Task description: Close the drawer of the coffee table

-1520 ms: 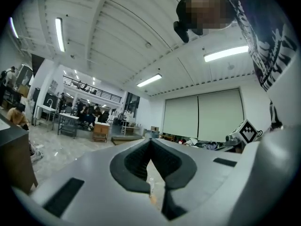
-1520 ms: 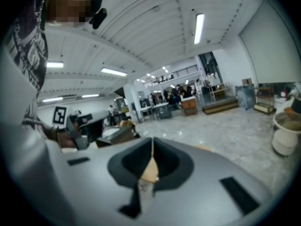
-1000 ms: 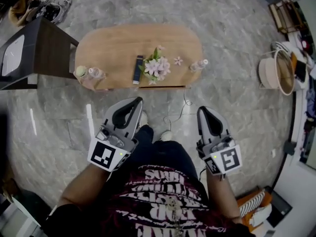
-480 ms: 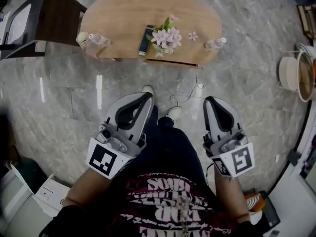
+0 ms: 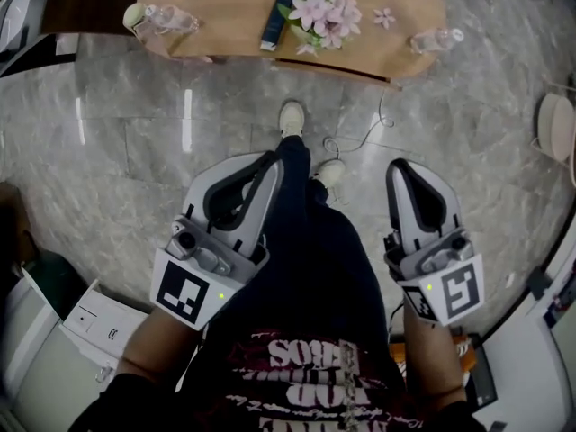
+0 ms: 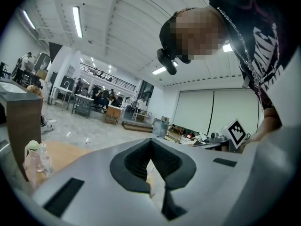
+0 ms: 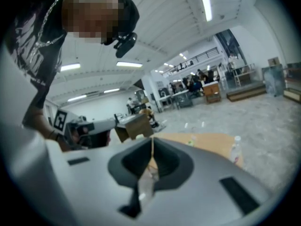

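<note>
Left tool (image 5: 261, 167) and right tool (image 5: 409, 171) both clenched, empty, down by the legs (image 5: 315, 241). Bench (image 5: 225, 7) at 12 o'clock, well apart. I'd step in, then shove the drawer (image 5: 337, 68) front squarely.

The coffee table (image 5: 225, 7) runs off the head view's top edge; whether its drawer (image 5: 337, 70) stands open cannot be told. The round beige container (image 5: 558, 129) is cropped at right.

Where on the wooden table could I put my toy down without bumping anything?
The widest bare patch on the coffee table lies between the left bottle and the dark flat bar. From the bar across to the right bottle it is crowded: the flowers and a loose blossom leave only narrow gaps.
</note>
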Motion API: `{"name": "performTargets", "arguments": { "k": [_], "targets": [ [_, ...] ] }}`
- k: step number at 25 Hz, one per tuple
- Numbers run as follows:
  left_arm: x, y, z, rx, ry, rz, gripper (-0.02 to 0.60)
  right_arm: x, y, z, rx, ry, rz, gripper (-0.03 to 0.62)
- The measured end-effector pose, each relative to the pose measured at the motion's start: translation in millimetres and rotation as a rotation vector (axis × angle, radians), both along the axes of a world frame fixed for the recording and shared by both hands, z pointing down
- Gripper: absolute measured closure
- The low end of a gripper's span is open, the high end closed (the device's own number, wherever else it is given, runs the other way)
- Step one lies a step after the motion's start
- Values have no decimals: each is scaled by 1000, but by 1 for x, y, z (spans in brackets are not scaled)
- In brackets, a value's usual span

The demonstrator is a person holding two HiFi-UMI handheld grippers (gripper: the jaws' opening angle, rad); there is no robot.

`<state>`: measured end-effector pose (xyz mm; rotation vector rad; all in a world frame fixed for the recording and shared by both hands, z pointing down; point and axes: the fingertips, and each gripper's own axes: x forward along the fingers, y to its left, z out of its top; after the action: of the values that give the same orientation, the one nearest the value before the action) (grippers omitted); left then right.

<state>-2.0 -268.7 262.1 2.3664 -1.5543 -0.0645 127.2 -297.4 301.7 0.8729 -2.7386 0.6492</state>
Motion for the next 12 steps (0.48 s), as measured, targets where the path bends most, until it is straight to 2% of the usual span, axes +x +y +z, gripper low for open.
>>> {"name": "performTargets", "arguments": {
  "k": [7, 12],
  "targets": [
    [-17, -20, 60, -68, 1, 14, 561, -26, -28, 48, -20, 14, -16, 559],
    [-25, -43, 85, -83, 34, 31, 560, -48, -44, 82, -94, -8, 0, 559]
  ]
}}
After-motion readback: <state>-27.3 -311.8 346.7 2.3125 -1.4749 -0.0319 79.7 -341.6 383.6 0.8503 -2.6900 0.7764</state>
